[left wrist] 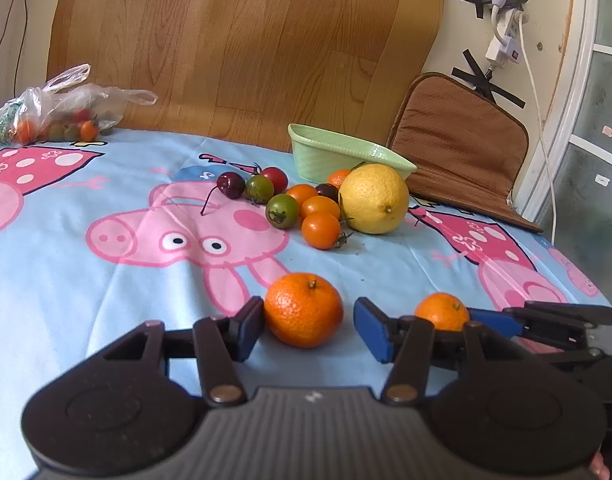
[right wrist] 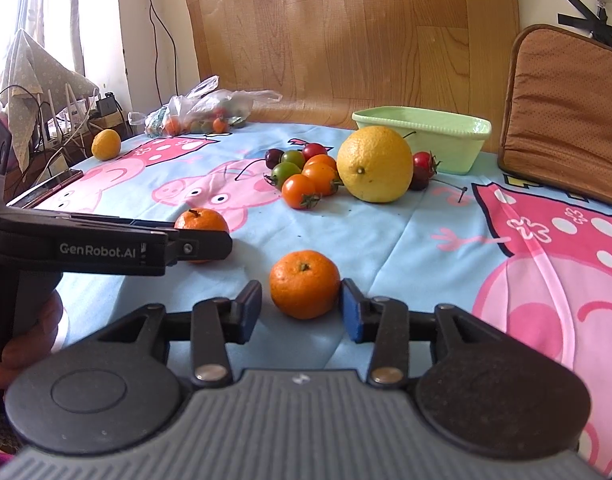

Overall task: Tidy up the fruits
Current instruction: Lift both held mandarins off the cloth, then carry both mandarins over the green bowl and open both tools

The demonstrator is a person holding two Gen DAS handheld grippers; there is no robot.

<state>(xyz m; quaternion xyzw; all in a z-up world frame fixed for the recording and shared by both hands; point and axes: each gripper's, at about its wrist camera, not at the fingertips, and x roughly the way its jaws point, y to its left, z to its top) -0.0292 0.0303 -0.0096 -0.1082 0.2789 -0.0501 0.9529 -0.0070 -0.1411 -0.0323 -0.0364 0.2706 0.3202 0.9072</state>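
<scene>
Both views are bright with soft daylight. In the right wrist view a window [right wrist: 22, 8] at the upper left is blown out to white (detail there is lost). Fruit throws only faint, short shadows on the tabletop [right wrist: 386, 240]. Mild glare sits on the lemon [left wrist: 373, 198]. Fisheye bending curves the edges, the corners darken, and focus stays fairly sharp throughout.

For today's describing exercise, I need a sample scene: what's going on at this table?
A person holds a claw in each hand. The left claw straddles the first tangerine and the right claw the second tangerine. Neither is clamped, as a gap shows on one side of each. Both rest on the cloth. The lemon and tomatoes lie loose beside the basket.
</scene>
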